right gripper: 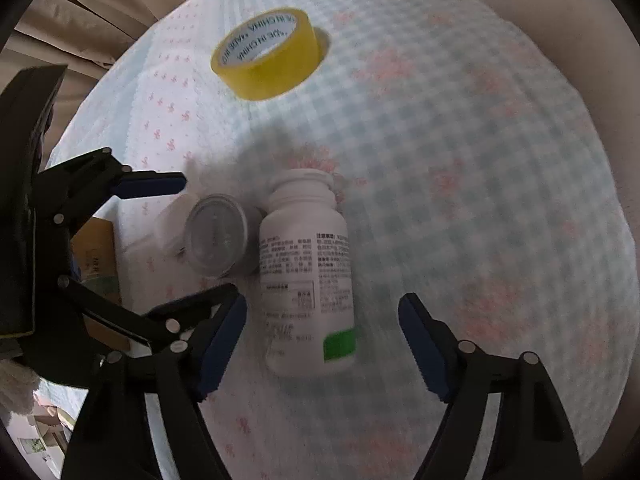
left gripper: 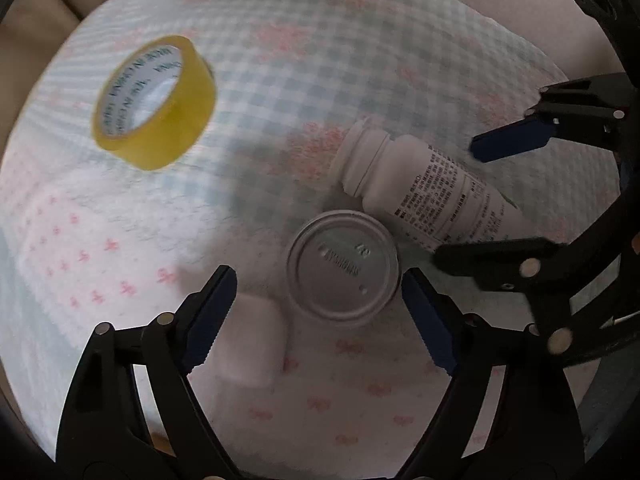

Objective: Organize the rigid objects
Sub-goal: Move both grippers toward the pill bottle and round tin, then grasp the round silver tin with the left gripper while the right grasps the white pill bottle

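A white pill bottle lies on its side on the checked cloth. A small clear jar with a grey lid stands next to it, touching or almost touching it. A yellow tape roll lies farther back. A small white block sits beside the jar. My left gripper is open, its fingers either side of the jar. My right gripper is open, straddling the bottle's base end.
The checked and bow-printed cloth covers a cushion with beige upholstery behind. A brown box lies at the cloth's left edge. Each gripper shows in the other's view, the right and the left.
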`<move>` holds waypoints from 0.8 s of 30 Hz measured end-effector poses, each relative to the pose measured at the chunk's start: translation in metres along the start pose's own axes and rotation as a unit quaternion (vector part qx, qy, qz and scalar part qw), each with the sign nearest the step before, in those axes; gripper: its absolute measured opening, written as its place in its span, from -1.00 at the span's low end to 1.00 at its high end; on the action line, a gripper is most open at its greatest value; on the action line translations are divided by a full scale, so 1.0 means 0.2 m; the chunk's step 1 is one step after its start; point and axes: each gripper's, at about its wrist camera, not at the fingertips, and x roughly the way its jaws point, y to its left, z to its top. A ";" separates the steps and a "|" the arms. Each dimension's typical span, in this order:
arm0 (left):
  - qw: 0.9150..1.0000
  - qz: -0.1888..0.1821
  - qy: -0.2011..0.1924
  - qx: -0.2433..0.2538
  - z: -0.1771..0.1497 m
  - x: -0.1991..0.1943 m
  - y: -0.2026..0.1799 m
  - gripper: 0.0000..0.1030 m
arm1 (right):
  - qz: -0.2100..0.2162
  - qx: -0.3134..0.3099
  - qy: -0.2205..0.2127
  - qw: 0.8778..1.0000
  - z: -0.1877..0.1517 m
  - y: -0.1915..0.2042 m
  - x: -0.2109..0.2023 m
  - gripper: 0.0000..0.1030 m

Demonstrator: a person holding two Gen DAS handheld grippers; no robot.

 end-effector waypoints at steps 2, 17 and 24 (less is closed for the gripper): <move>1.000 -0.007 -0.001 0.008 0.01 0.03 -0.01 0.41 | 0.003 -0.004 -0.001 1.000 0.01 0.00 0.03 0.31; 0.999 0.005 -0.008 0.038 0.03 0.07 -0.07 -0.02 | 0.031 -0.016 0.005 0.999 0.03 0.00 0.08 -0.11; 0.999 0.009 -0.014 0.032 0.00 0.00 -0.10 -0.02 | 0.050 0.017 -0.003 0.999 0.05 -0.08 0.03 -0.11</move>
